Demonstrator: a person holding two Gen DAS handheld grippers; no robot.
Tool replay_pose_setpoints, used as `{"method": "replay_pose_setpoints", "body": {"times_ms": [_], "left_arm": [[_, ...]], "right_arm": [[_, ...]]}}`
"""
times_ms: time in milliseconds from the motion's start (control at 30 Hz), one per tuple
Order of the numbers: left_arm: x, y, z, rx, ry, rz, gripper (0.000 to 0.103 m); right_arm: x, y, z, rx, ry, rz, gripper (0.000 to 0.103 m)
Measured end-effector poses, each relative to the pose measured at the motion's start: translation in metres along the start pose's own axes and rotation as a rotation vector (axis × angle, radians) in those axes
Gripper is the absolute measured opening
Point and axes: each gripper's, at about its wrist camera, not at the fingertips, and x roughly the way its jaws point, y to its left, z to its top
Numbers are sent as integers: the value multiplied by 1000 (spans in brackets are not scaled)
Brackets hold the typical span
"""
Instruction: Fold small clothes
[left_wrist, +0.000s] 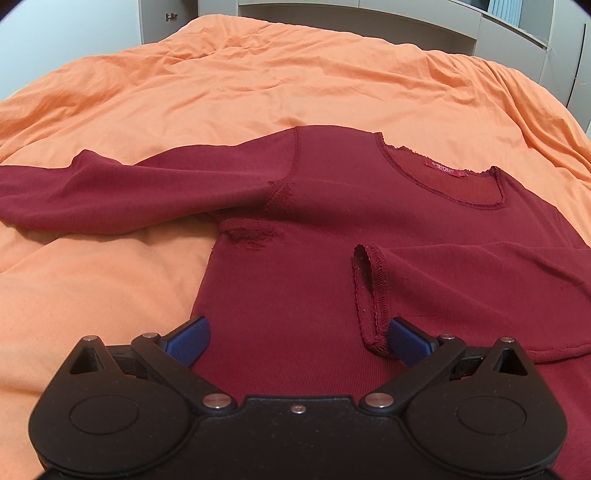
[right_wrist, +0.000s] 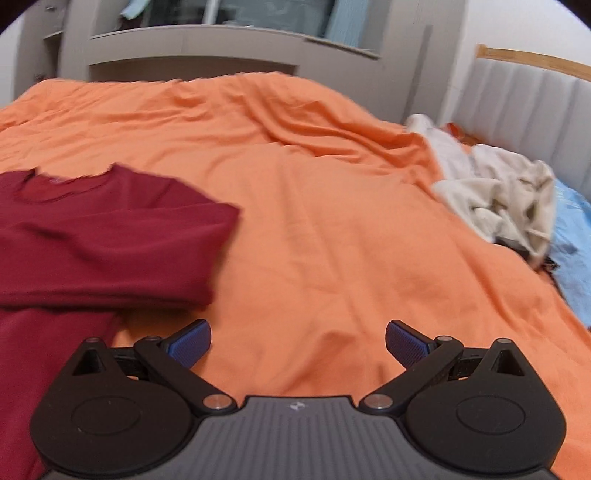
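Note:
A dark red long-sleeved top (left_wrist: 295, 258) lies flat on the orange bed cover (left_wrist: 258, 92), neckline away from me. Its left sleeve (left_wrist: 92, 192) stretches out to the left. Its right sleeve is folded across the body, and the cuff (left_wrist: 369, 295) lies in the middle. My left gripper (left_wrist: 297, 341) is open and empty just above the top's lower body, its right fingertip beside the cuff. My right gripper (right_wrist: 297, 343) is open and empty over the bare cover, to the right of the top (right_wrist: 103, 236).
A pile of cream and light blue clothes (right_wrist: 509, 199) lies at the right of the bed by a padded headboard (right_wrist: 524, 92). Grey cupboards (right_wrist: 229, 48) stand behind the bed. Orange cover (right_wrist: 332, 221) spreads between the top and the pile.

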Motion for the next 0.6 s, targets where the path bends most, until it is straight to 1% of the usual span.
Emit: {"method": "replay_pose_setpoints", "body": {"times_ms": [100, 167, 300, 400, 467, 600], "left_arm": [[0, 0, 0, 0, 0, 1, 102], [0, 0, 0, 3, 0, 2, 102], [0, -1, -1, 6, -3, 5, 102], [0, -1, -1, 5, -3, 4, 102], [0, -1, -1, 6, -2, 5, 102], [0, -1, -1, 9, -2, 5, 103]], "right_arm": [[6, 15, 4, -45, -28, 8, 103], [10, 22, 8, -49, -78, 14, 103], [12, 15, 10, 14, -149, -7, 103], [12, -4, 8, 115, -143, -52, 103], [13, -12, 6, 153, -117, -56, 103], [12, -3, 2, 103, -105, -107, 103]]}}
